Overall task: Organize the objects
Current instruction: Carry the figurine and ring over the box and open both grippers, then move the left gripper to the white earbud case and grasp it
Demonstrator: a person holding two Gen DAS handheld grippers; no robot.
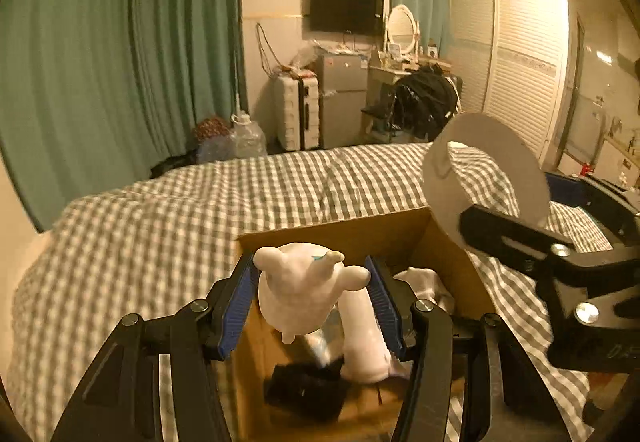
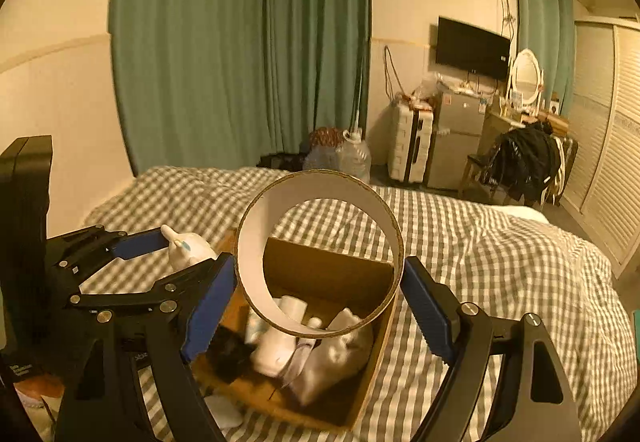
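both tongs loaded over the cardboard box (image 2: 320, 274).
my left tongs (image 1: 310, 302) clamp a white plush toy (image 1: 304, 286), lower centre; my right tongs (image 2: 320, 294) grip a white cardboard ring (image 2: 256, 262), mid-frame, above the box on the checked bed (image 2: 500, 242).

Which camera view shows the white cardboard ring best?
The right wrist view: the white cardboard ring faces the camera, its whole circle visible between the right gripper fingers. The left wrist view shows it obliquely at the right.

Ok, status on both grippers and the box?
Left gripper shut on white toy. Right gripper shut on cardboard ring. Both over cardboard box, already part full. Nothing blocking.
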